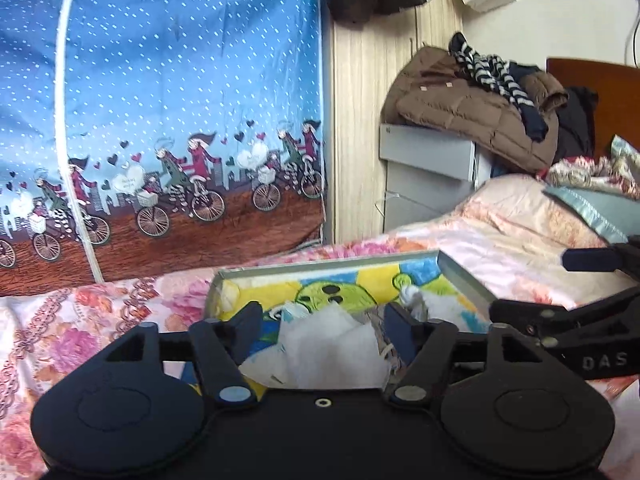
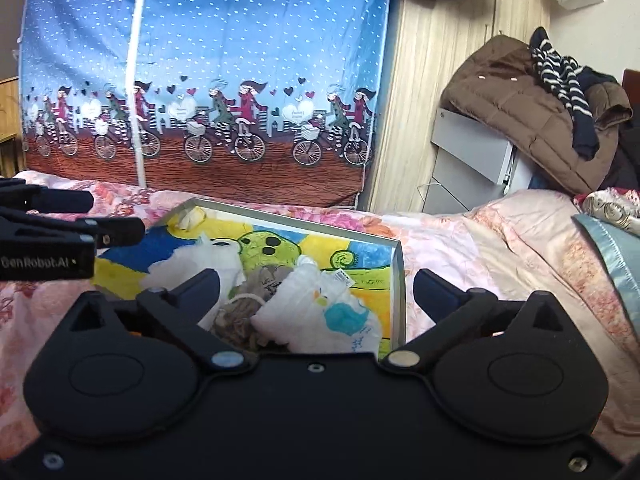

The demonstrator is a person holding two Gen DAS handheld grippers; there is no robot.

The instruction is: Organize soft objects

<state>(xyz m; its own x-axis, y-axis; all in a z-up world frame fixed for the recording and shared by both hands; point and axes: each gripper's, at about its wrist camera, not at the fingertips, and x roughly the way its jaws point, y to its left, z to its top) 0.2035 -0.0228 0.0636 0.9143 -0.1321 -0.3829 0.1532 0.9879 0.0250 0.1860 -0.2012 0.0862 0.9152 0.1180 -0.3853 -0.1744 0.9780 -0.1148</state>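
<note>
A shallow grey box (image 2: 396, 268) with a bright cartoon lining lies on the flowered bedspread; it also shows in the left wrist view (image 1: 464, 280). In it lie a white folded cloth (image 1: 324, 344), a brownish knit piece (image 2: 244, 308) and a white cloth with a blue print (image 2: 320, 312). My left gripper (image 1: 324, 320) is open, its fingers either side of the white cloth. My right gripper (image 2: 316, 284) is open wide above the box's right part, one finger inside and one outside the rim.
A blue fabric wardrobe (image 2: 200, 60) with a bicycle print stands behind the bed. A grey cabinet (image 2: 472, 160) at the right bears a brown jacket (image 2: 520, 100) and a striped garment. A teal blanket (image 2: 612, 248) lies at the far right.
</note>
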